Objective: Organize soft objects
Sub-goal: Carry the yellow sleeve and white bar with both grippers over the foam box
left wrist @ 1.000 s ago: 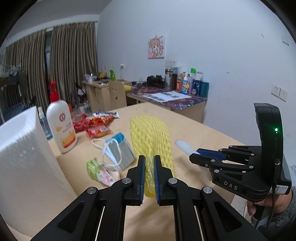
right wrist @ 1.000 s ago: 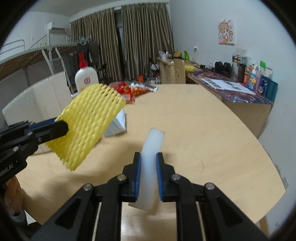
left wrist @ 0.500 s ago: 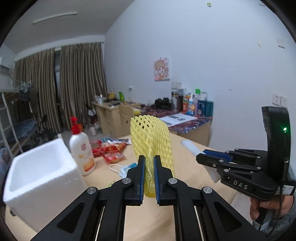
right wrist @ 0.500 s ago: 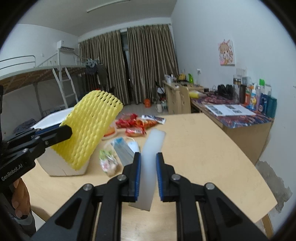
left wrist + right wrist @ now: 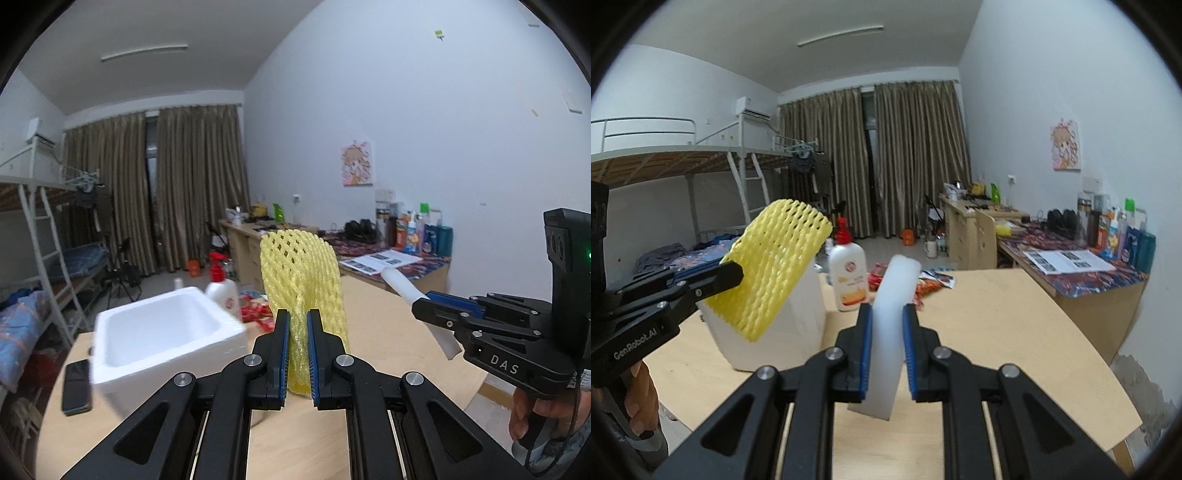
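Yellow foam net [image 5: 301, 273] is pinched in my left gripper [image 5: 296, 349], jaws nearly together on its bunched lower end, the rest standing up above the fingers and off the table [image 5: 384, 343]. White foam strip [image 5: 892, 314] is clamped edge-on in my right gripper [image 5: 887, 356], sticking out above and below the pads, also in the air. From the right wrist view I see the left gripper [image 5: 729, 275] with the net [image 5: 775, 266] hanging in front of the white foam box [image 5: 798, 325]; from the left wrist view the right gripper [image 5: 424, 306] holds the strip [image 5: 400, 284] off to the side, above the table. One container: the foam box [image 5: 162, 332], open top, sitting on the table at the left; the part of the inside I can see shows bare white walls, nothing in it, though the floor is partly hidden. Count on the table: one box, one lotion pump bottle [image 5: 849, 277] with a red top just behind the box, one dark phone [image 5: 75, 387] beside the box near the table edge, and a small heap of red snack packets [image 5: 923, 284] behind the bottle, too blurred to count. Soft items in hand: two, one per gripper.
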A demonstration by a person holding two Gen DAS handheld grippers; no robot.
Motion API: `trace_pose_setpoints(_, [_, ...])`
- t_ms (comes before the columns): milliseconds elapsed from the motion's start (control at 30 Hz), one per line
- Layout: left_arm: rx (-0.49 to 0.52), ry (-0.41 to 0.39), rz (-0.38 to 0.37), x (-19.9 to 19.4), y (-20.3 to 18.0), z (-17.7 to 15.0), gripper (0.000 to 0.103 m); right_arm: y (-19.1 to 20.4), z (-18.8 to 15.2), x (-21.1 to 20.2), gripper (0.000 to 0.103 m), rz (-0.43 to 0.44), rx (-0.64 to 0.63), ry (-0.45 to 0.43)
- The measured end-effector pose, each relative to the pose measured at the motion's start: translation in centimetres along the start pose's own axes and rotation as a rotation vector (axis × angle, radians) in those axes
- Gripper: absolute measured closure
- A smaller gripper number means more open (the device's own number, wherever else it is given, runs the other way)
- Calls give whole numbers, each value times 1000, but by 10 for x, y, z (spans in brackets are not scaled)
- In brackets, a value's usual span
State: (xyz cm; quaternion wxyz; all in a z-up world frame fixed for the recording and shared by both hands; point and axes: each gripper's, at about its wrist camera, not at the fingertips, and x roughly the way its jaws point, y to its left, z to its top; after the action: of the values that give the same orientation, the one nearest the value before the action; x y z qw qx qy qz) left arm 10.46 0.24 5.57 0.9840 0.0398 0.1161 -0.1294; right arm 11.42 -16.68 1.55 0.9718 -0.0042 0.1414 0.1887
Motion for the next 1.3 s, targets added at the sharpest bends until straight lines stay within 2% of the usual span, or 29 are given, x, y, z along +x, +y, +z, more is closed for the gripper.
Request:
trace_pose_setpoints(367, [-10, -60, 130, -67, 35, 0, 93, 53, 10, -6, 84, 102, -51, -60])
trace_pose_setpoints(667, [-53, -71, 247, -91, 66, -4, 93, 88, 21, 9, 84, 205, -104, -78])
trace_pose_setpoints(900, [-71, -77, 286, -92, 81, -1, 93, 104, 28, 25, 84, 266, -133, -75])
trace_pose_setpoints(1300, [-94, -55, 292, -71, 105, 6, 93, 110, 35, 49, 84, 295, -152, -58])
